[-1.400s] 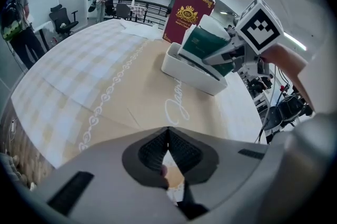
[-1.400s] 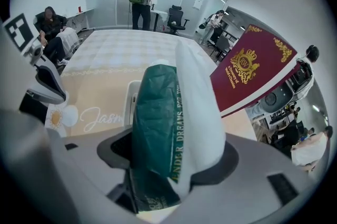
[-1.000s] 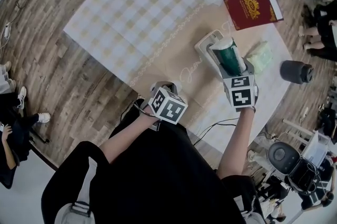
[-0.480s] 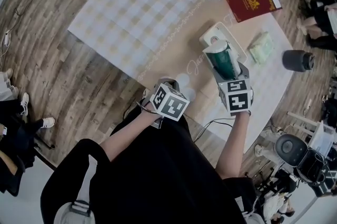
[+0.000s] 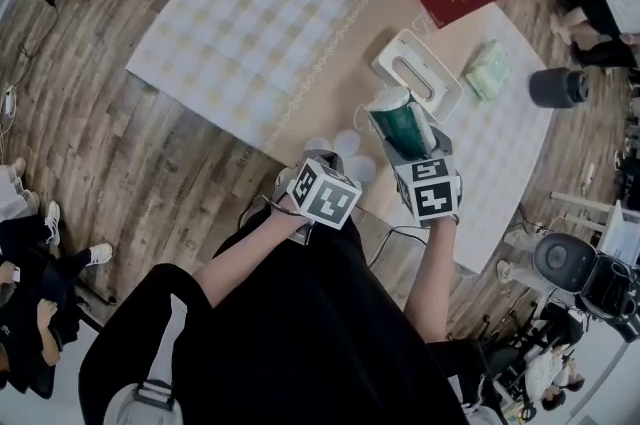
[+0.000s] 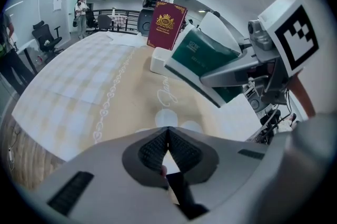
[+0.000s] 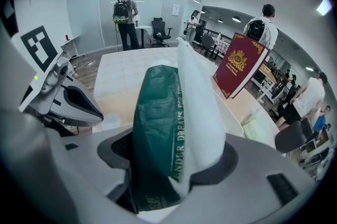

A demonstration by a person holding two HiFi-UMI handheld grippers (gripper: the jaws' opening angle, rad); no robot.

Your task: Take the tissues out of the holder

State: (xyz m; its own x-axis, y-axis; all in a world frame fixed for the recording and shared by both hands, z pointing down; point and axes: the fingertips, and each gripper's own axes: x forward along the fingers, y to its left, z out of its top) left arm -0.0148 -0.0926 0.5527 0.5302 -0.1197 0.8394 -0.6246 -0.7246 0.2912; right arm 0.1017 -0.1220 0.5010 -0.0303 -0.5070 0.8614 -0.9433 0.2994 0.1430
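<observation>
R gripper (image 7: pixel 174 161) jaws wide, clamped on pack (image 5: pixel 397 118), above table (image 5: pixel 250 13), clear of holder (image 5: pixel 418 73). L gripper (image 6: pixel 167 136) closed, empty. Pack likely light, soft, slick film; grip mid-body.

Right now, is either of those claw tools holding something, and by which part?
The right gripper holds the green tissue pack by one end, squeezed between its jaws; the rest sticks out ahead. The left gripper is closed and empty.

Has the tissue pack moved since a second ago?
Yes. The right gripper has pulled the pack off the holder, back toward the table edge.
</observation>
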